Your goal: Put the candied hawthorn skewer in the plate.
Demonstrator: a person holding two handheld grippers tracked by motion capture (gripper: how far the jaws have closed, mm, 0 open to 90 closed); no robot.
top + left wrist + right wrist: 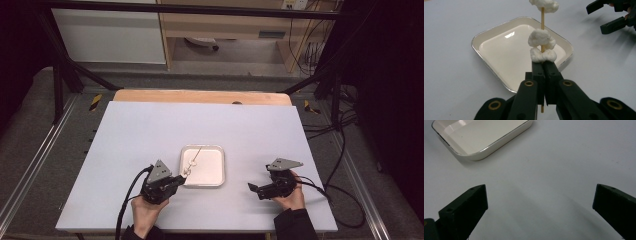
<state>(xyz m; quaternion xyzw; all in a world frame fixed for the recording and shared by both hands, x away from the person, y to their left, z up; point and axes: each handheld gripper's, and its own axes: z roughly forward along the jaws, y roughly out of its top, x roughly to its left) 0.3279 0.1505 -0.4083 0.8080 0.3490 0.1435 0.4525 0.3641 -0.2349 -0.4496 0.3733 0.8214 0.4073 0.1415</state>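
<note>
Left gripper (543, 66) tight around skewer (542, 25), above tray (499, 30).

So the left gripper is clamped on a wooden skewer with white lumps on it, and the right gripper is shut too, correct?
Not quite. The right gripper is open, jaws wide apart, in the right gripper view. The left gripper does clamp the skewer carrying white lumps.

Glossy tray (486, 35), wooden skewer (542, 17)
</note>
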